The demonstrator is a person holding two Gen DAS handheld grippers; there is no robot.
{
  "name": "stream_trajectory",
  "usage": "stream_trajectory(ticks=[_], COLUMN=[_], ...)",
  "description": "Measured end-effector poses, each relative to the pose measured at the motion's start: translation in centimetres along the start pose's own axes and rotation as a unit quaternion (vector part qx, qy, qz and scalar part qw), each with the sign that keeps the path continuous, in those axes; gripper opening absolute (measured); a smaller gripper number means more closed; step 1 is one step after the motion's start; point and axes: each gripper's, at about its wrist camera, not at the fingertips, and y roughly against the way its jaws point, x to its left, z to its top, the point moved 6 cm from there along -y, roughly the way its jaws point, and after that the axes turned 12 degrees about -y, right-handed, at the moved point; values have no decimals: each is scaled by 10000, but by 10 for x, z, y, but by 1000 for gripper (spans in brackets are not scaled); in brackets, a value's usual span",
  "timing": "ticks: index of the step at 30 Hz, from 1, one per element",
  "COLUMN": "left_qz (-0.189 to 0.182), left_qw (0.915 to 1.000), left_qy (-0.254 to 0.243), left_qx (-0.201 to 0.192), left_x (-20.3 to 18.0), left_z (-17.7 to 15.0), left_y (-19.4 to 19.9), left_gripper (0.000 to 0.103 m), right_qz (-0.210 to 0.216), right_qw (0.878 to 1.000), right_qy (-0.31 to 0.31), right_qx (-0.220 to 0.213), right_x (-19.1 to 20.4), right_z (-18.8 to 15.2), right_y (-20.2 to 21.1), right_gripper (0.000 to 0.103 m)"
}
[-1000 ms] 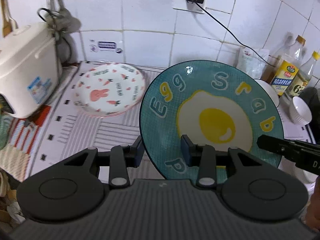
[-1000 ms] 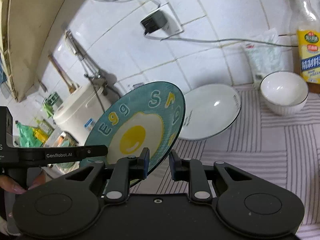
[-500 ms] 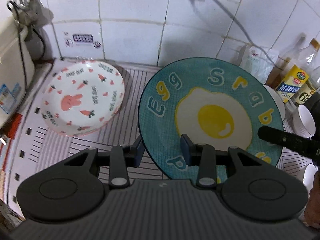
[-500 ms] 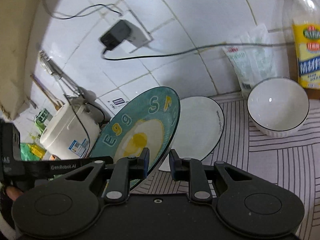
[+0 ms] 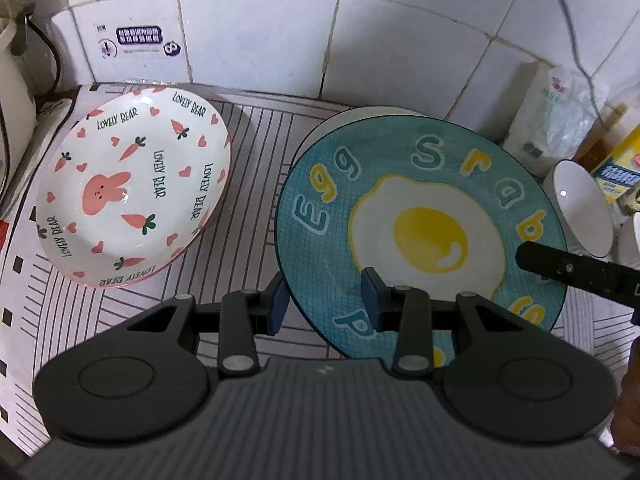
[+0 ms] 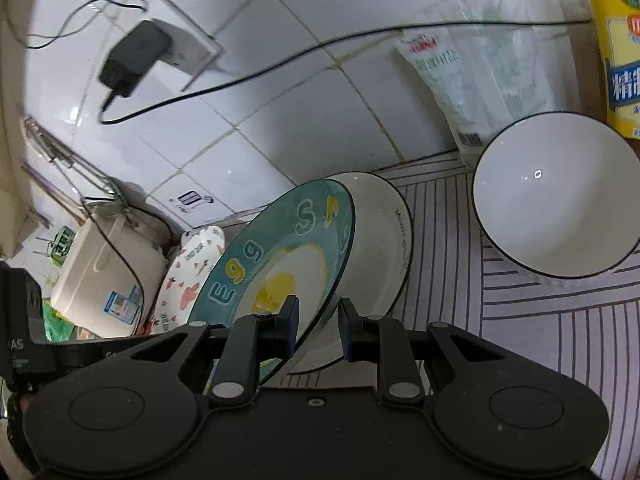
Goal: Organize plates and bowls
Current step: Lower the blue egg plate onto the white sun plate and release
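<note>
Both claws pinch the round teal ceramic plate with the fried-egg print [image 5: 420,224]: my left claw [image 5: 324,304] on its lower rim, my right claw [image 6: 318,330] on its lower edge. It hangs tilted at centre frame over the white black-rimmed plate [image 6: 384,240]. I judge it stiff, glazed, slippery and breakable; the rim is the place to hold.

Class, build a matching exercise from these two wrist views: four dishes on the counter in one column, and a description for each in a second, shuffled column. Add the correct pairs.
Column 1
1. egg plate
2. rabbit plate
3. black-rimmed white plate
4. white bowl

Column 2
A. pink carrots and hearts, nearest the rice cooker
B. deep and empty, beside the yellow-labelled bottle
C. teal, tilted, gripped at its rim
D. lying on the striped mat, directly under the tilted plate

Pairs: 1-C, 2-A, 3-D, 4-B
</note>
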Motion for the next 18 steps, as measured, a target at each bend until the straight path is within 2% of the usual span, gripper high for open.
stream_trajectory(ticks=[6,9,14,18], left_qz=[90,110,96,42], left_qw=[9998,9999,9998,9999], left_qy=[-75,3,-20,-27], left_qx=[170,117,144,140], left_x=[2,2,1,-1], left_z=[2,3,4,4], left_y=[-8,-9,-14,-17], left_gripper=[37,37,37,37], right_qz=[-154,-227,-459,-436], right_qw=[9996,9993,9985,9987], right_qy=[31,-58,-125,-171], right_qx=[238,301,272,208], right_x=[-2,-1,2,0], right_z=[0,1,5,8], right_y=[-13,-14,-18,-19], right_gripper=[26,26,25,25])
